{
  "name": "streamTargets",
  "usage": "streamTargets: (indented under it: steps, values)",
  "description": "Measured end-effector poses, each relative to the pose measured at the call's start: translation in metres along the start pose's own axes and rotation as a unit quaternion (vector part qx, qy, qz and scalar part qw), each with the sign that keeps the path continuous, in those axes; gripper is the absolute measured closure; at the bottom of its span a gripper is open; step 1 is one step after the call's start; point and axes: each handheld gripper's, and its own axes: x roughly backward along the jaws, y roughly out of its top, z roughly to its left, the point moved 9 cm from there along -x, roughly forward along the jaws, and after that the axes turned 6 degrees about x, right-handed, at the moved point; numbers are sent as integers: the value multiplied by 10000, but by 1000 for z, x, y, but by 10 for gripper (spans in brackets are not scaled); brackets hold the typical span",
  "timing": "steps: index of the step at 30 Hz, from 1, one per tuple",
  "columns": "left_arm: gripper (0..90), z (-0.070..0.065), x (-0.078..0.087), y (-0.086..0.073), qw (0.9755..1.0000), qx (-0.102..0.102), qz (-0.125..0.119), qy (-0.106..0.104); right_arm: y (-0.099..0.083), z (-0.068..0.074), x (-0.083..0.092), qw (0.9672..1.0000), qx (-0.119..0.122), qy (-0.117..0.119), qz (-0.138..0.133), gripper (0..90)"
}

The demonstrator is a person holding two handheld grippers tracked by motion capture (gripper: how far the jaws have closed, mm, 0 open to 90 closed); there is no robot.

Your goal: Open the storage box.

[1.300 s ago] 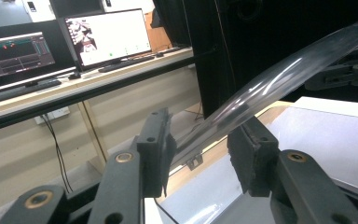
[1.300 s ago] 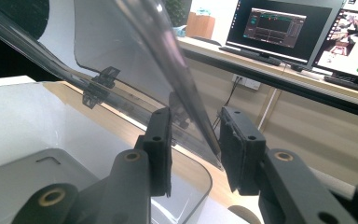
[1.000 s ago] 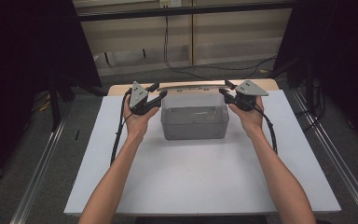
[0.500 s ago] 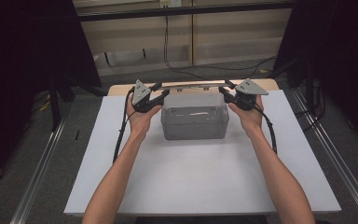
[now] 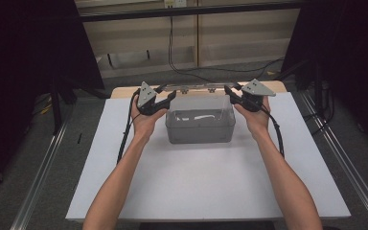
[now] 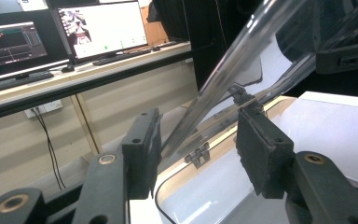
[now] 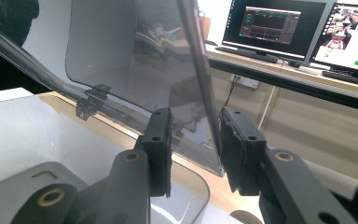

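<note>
Transparent grey plastic box [image 5: 200, 125], centre of the high view, on a white board [image 5: 206, 191]; its hinged clear lid [image 5: 199, 91] stands raised at the far rim. Left gripper [image 5: 165, 99], upper left of the box: jaws have just been opening, lid edge [image 6: 223, 74] between them, pads [image 6: 261, 154] apart from it. Right gripper [image 5: 231, 92], upper right: jaws narrow, lid edge [image 7: 200, 88] between the pads [image 7: 235, 149]; contact cannot be told.
</note>
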Motion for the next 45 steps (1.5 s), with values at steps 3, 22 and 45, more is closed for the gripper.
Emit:
streamTargets:
  steps: [3, 22, 45]
  values:
    - [502, 5, -3, 0, 10000, -26, 63, 42, 1, 0, 0, 10000, -17, -18, -9, 641]
    - [578, 13, -12, -10, 9997, 85, 156, 144, 3, -3, -4, 10000, -40, 2, 3, 654]
    - [657, 22, -17, -12, 9995, -50, 259, 193, 6, -9, -8, 10000, -76, -3, -36, 680]
